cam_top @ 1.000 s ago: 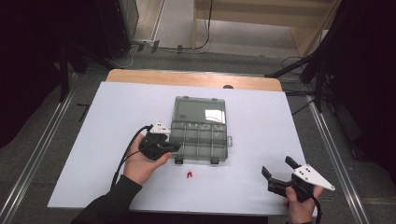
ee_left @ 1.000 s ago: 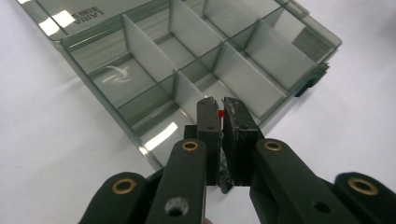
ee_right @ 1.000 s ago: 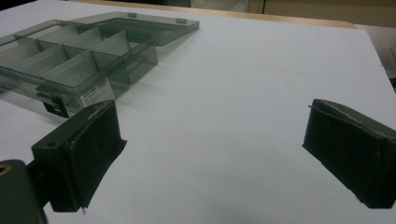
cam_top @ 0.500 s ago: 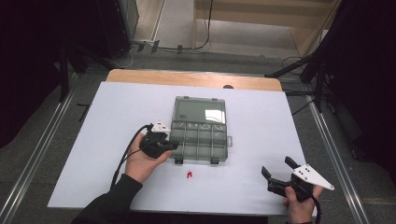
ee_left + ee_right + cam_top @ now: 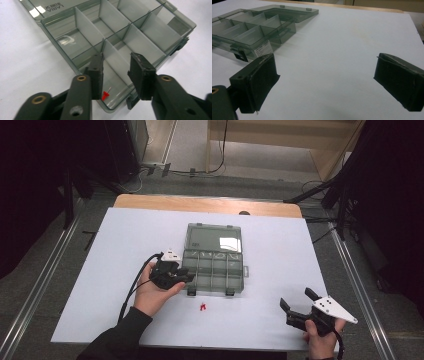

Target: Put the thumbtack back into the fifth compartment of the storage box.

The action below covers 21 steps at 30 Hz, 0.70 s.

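Over near-left corner compartment of smoky clear plastic organiser box [image 5: 120,45], left gripper [image 5: 116,72] jaws just opened, nothing between; small red pushpin [image 5: 105,95] half hidden behind jaw, lying inside. Second red pin [image 5: 203,307] on desk [image 5: 125,235] near front edge, unmoved. Right gripper [image 5: 299,305] jaws wide apart, empty, near-right corner.

Organizer box [image 5: 249,32] left end cut by frame edge; red pushpin [image 5: 105,95] partly behind gripper

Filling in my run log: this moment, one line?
left gripper: jaws just opening, nothing between | red pin: in box compartment | right gripper: open, empty

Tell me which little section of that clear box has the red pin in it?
The corner section nearest the left gripper, at the box's front edge. A red pin lies in it; the other sections look bare.
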{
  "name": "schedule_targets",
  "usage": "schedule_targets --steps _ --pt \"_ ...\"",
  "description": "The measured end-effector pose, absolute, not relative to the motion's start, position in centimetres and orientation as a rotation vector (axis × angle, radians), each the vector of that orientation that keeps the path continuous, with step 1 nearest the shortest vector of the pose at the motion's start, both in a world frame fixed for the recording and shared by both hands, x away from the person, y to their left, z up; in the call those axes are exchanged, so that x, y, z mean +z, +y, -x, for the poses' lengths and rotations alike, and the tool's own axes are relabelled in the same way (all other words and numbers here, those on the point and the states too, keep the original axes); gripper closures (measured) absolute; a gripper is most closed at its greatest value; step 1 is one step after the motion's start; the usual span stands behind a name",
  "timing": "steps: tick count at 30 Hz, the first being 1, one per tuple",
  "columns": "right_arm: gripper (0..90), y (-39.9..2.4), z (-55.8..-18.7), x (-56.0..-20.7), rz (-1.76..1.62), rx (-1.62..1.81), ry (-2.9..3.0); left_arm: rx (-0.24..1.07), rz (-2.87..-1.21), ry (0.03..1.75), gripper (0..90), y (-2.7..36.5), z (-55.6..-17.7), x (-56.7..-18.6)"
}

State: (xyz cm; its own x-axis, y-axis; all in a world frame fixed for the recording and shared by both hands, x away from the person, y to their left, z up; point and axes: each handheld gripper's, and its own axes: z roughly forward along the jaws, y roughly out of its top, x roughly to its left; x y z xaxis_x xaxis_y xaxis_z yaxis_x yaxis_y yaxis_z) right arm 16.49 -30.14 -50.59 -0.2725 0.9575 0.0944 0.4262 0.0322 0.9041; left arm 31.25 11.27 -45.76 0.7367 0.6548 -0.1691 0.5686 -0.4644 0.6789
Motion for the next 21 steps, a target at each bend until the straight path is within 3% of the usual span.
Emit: schedule_targets --steps 8,16,21 --pt "4.5 -30.1 -16.5 -50.6 -1.398 1.210 1.747 0.099 -2.188 0.868 40.1 10.8 -30.4 -45.1" --pt "4.5 -30.1 -16.5 -50.5 -1.395 1.212 1.745 0.092 -2.213 0.851 11.2 10.3 -29.7 -44.9" --pt "4.5 -30.1 -16.5 -50.5 -1.396 1.212 1.744 0.076 -2.214 0.832 0.9 10.0 -29.2 -44.8"
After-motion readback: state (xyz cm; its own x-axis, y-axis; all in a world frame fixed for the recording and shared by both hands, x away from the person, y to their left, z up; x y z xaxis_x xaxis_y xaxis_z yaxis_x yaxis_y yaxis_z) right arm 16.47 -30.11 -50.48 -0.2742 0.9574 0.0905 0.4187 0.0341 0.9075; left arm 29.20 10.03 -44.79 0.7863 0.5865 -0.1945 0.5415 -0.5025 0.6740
